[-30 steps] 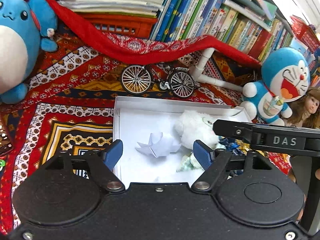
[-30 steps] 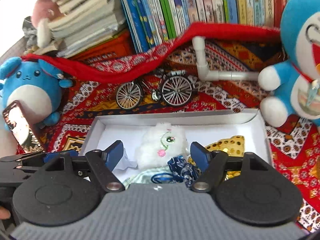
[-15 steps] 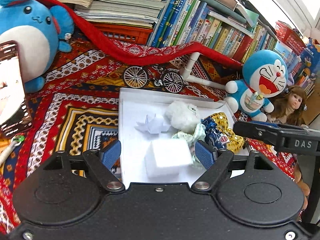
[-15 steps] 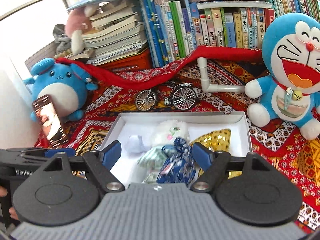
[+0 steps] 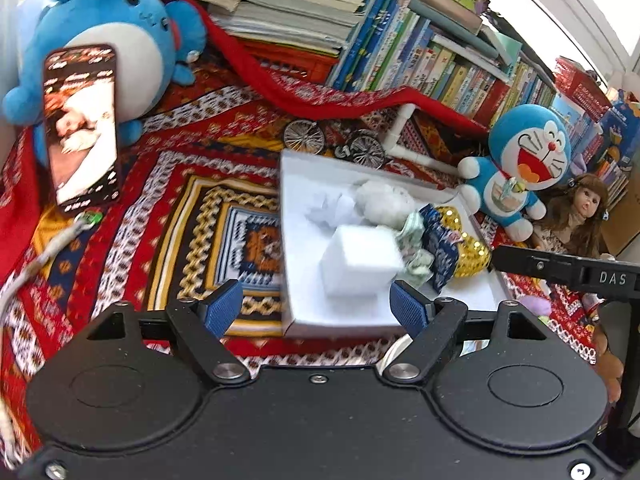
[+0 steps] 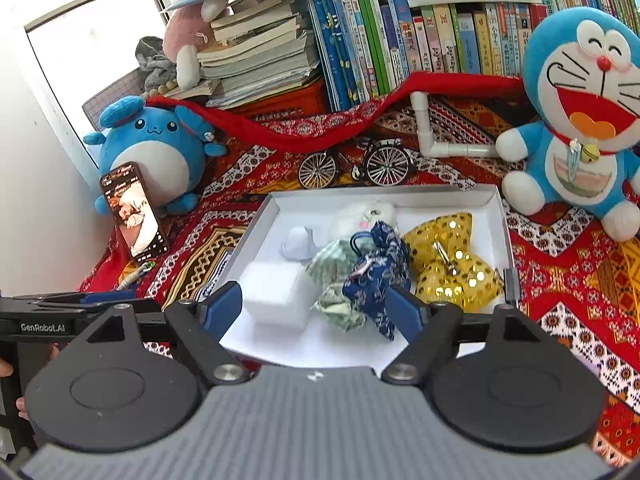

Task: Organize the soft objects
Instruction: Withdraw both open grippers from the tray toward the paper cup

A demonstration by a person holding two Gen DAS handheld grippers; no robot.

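On patterned red cloth (image 6: 560, 264), centre: shallow white box (image 6: 496, 204), open top, low walls all round. Near edge of box sits just ahead of both grippers.

Contents, right-wrist view: white foam block (image 6: 276, 294) near-left corner area, close to left wall; crumpled white paper (image 6: 298, 242) behind it; white fluffy toy (image 6: 362, 216) toward far wall; green check fabric piece (image 6: 338, 276) and navy print fabric piece (image 6: 378, 276) mid-box, touching, navy overlapping green; gold sequin bow (image 6: 452, 264) right side, close to right wall. Bare floor of box only along near edge and far-left corner.

L gripper (image 5: 316, 306): fingers apart, nothing between the pads; hangs over near-left corner of box, left pad over cloth outside the wall. Frame is motion-blurred. R gripper (image 6: 316, 308): fingers apart, empty, above near edge; foam block and navy piece seen in the gap beyond, not touched.

Surroundings: miniature bicycle (image 6: 356, 164) just behind far wall; white pipe elbow (image 6: 428, 140) behind it to the right. Doraemon plush (image 6: 580, 108) near box's far-right corner. Blue round plush (image 6: 152, 148) far left w/ phone (image 6: 134, 212) leaning on it. Doll (image 5: 580, 208) at right in left-wrist view. Book rows (image 6: 400, 40) along back. Open cloth left of box betw. box and phone.
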